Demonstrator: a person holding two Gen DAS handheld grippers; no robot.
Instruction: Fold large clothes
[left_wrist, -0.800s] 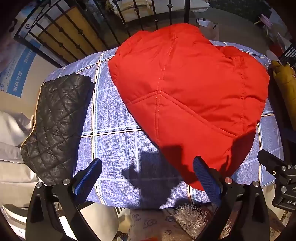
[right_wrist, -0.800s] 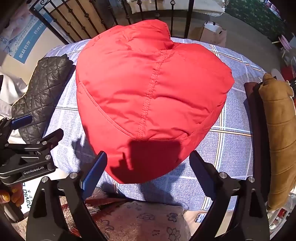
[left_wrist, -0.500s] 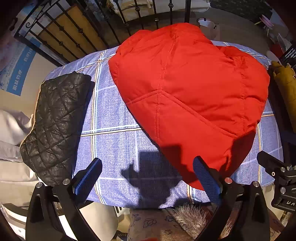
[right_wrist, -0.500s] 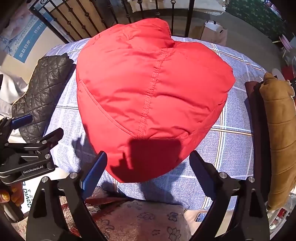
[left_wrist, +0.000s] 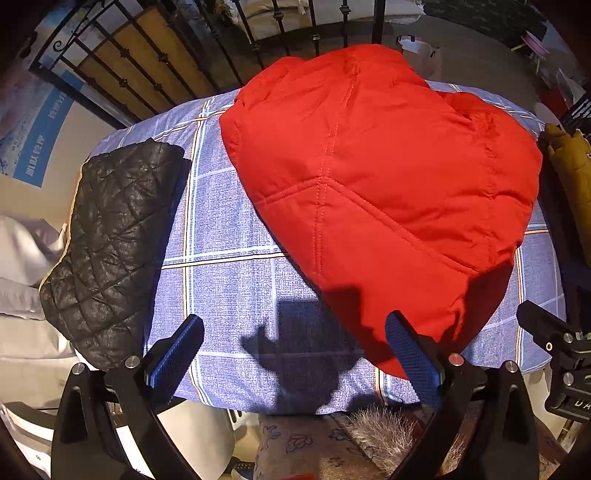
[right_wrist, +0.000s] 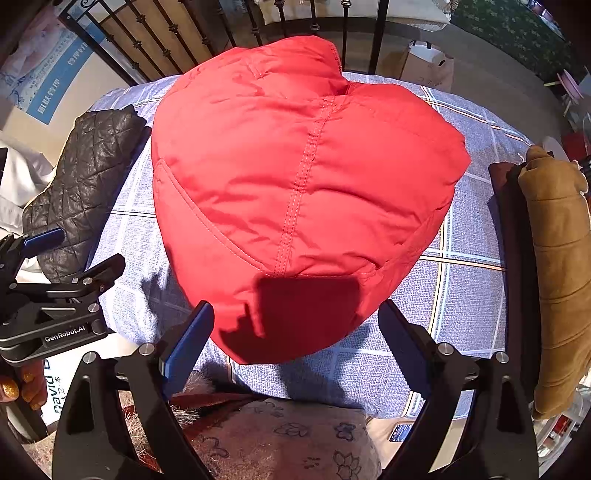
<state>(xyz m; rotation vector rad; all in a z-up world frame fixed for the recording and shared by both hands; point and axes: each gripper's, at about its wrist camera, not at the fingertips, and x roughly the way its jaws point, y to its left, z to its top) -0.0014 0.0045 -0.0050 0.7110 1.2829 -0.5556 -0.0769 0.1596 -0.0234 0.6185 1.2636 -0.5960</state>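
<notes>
Both grippers hung wide open and empty over the near edge of the bed

The folded red padded jacket (right_wrist: 306, 192) lay on the blue plaid bedsheet (left_wrist: 229, 280), ahead of the left gripper (left_wrist: 293, 350) and right gripper (right_wrist: 295, 332); a black quilted jacket (left_wrist: 110, 251) lay apart to its left

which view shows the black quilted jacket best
The left wrist view: the black quilted jacket lies nearly whole on the checked cloth. In the right wrist view it sits farther off at the edge, with the left gripper covering its near end.
</notes>
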